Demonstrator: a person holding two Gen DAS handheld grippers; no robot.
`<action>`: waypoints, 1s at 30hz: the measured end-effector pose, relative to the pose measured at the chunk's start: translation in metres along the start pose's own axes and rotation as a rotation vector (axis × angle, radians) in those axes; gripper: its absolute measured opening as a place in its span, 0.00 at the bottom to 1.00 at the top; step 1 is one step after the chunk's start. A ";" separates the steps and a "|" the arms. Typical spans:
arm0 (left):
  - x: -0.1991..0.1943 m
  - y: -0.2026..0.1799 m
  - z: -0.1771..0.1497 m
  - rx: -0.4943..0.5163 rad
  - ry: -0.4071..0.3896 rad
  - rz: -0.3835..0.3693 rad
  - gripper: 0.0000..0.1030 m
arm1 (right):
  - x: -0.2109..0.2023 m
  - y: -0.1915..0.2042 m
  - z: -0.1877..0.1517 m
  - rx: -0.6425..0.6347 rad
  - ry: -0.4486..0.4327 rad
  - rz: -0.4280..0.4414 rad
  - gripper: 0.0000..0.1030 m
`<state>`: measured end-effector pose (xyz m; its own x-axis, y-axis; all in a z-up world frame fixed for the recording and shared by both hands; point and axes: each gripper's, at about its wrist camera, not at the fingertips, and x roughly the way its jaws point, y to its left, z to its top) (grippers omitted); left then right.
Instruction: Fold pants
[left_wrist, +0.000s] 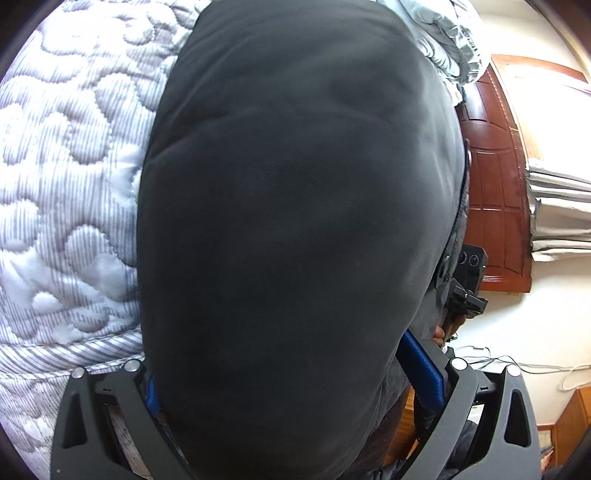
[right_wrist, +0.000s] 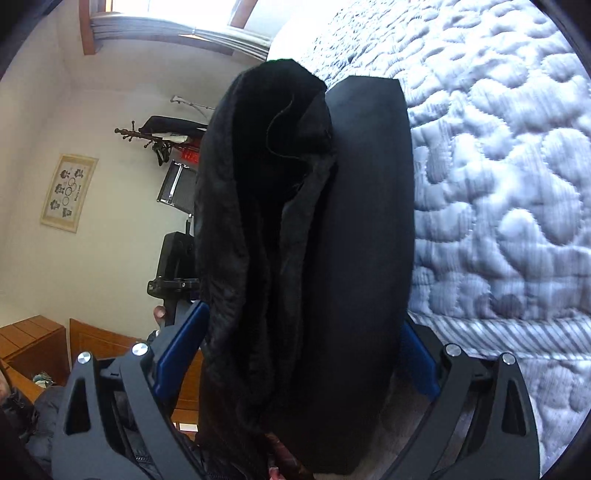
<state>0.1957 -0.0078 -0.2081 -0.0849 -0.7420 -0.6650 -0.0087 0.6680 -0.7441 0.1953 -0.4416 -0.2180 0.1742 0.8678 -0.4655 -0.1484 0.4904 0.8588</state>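
While the left wrist view fills almost edge to edge with dark cloth, the quilted mattress (left_wrist: 66, 177) shows at its left, white with grey stitched swirls, and the black pants (left_wrist: 295, 229) hang right in front of the lens, bulging between the blue-padded fingers of the left tool (left_wrist: 295, 384). That left tool is clenched on the pants, cloth packed between both pads. Past the cloth's right edge there's a reddish wooden door (left_wrist: 495, 177), and the other device peeks out low beside it. Over to the right wrist view: a framed picture (right_wrist: 68, 192) on the pale wall at left, a coat rack (right_wrist: 147, 138) behind, then the pants (right_wrist: 314, 258) again, doubled in thick folds with a fuzzy dark lining showing on the left fold. The right tool (right_wrist: 295, 365) grips them too, blue pads pressed against the bundle on both sides. Further right, the mattress (right_wrist: 498, 166) spreads away behind the lifted cloth.
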 end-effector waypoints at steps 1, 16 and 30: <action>0.000 0.003 0.001 -0.003 0.000 0.003 0.97 | 0.003 0.002 0.000 -0.001 -0.002 -0.004 0.93; 0.000 -0.008 -0.008 -0.005 -0.086 0.014 0.77 | 0.005 0.020 -0.012 -0.020 -0.070 -0.019 0.43; -0.007 -0.016 -0.015 0.057 -0.178 -0.155 0.36 | 0.004 0.063 -0.013 -0.077 -0.127 -0.034 0.35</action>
<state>0.1814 -0.0121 -0.1906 0.0902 -0.8370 -0.5398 0.0484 0.5450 -0.8370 0.1746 -0.4061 -0.1689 0.3014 0.8355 -0.4594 -0.2132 0.5286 0.8216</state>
